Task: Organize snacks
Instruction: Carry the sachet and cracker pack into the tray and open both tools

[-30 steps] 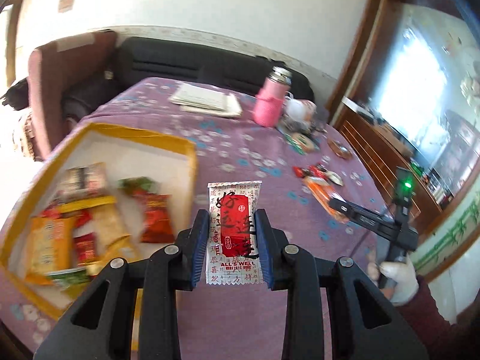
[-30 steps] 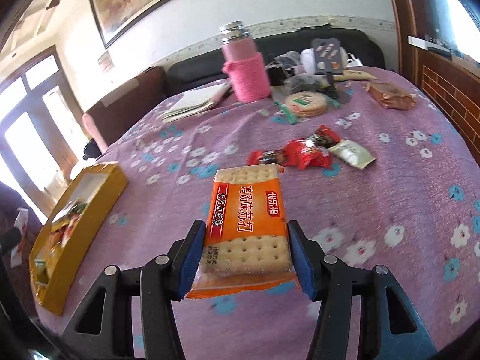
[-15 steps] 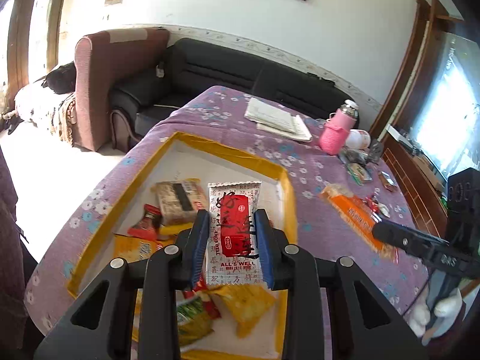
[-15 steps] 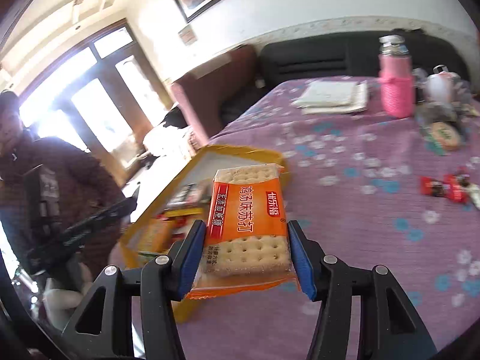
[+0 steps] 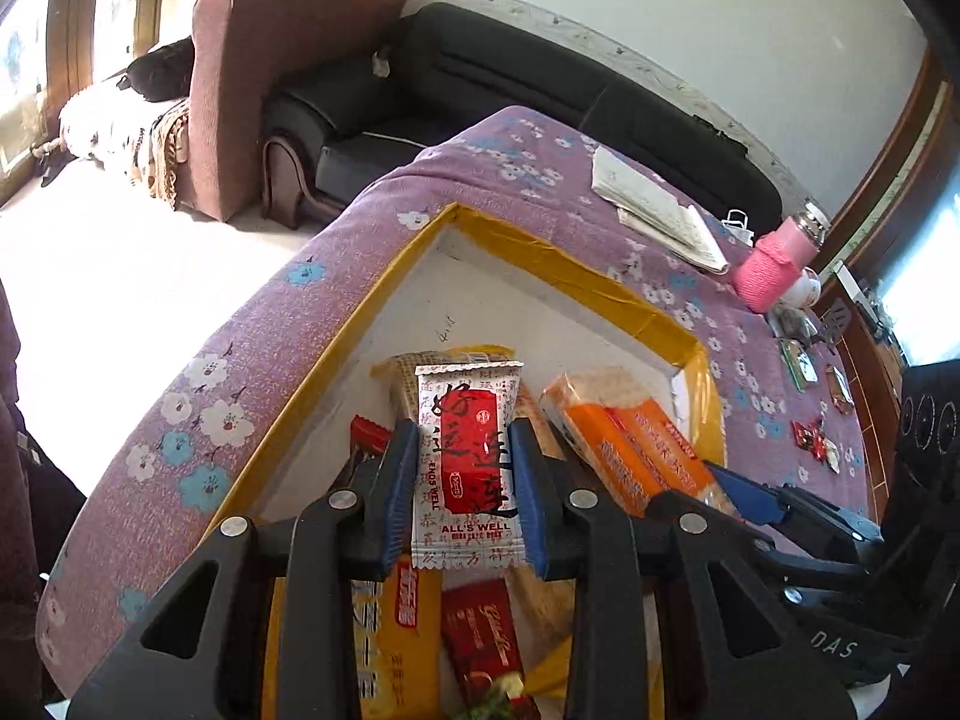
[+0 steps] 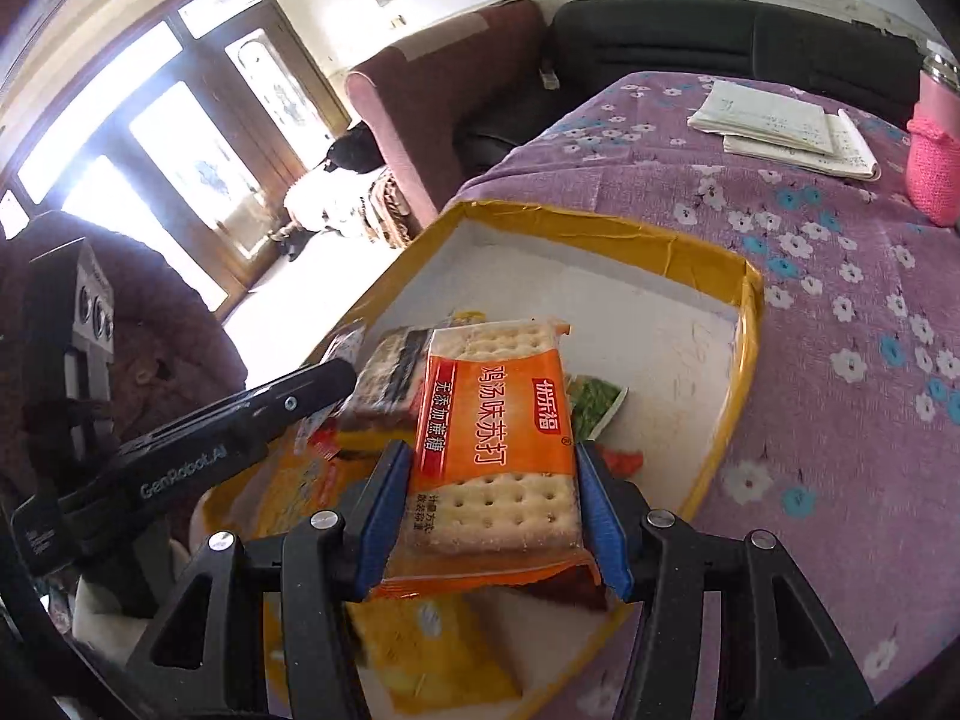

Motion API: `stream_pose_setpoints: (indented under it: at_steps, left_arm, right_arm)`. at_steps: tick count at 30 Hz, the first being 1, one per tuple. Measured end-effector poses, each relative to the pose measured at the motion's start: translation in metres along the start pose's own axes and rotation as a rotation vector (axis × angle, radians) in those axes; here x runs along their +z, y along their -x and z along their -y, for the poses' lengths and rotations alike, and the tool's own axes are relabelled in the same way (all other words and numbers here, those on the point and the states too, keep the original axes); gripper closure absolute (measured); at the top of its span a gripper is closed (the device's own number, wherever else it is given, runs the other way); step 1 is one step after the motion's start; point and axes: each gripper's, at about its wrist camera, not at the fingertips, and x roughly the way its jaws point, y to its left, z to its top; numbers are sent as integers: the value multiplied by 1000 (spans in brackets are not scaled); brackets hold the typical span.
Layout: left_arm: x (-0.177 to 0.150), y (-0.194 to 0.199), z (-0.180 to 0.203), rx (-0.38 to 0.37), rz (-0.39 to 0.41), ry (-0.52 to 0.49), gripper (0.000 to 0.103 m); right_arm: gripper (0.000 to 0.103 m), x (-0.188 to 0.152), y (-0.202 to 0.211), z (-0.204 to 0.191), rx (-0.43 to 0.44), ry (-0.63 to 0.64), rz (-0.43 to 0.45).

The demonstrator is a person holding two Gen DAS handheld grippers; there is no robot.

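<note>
snacks (image 5: 469, 462) in claws, over box (image 5: 570, 267)

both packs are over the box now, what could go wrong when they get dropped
1. The left tongs and right tongs hang close together over the yellow box; they might bump on release.
2. The orange cracker pack is above piled snacks, so it may land tilted or slide.
3. The white-and-red sachet is light and could catch on a pad.

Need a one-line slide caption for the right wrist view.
Right claw grips an orange cracker pack over the yellow snack box.
</note>
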Motion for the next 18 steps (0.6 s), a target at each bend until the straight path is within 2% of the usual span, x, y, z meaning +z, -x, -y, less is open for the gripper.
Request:
stream_pose_setpoints:
  at_steps: [7, 11, 15, 18]
  left_arm:
    - [4, -12, 0, 1, -5, 10, 71]
    - [2, -4, 1, -8, 17, 19, 57]
    - [-5, 19, 8, -4, 70, 2, 57]
    - [-14, 45, 17, 26, 139, -6, 44]
  right_arm:
    - [47, 20, -26, 3, -69, 10, -23]
    - [44, 24, -34, 8, -76, -3, -24]
    - [41, 23, -12, 12, -24, -33, 39]
    - [37, 17, 17, 13, 6, -43, 99]
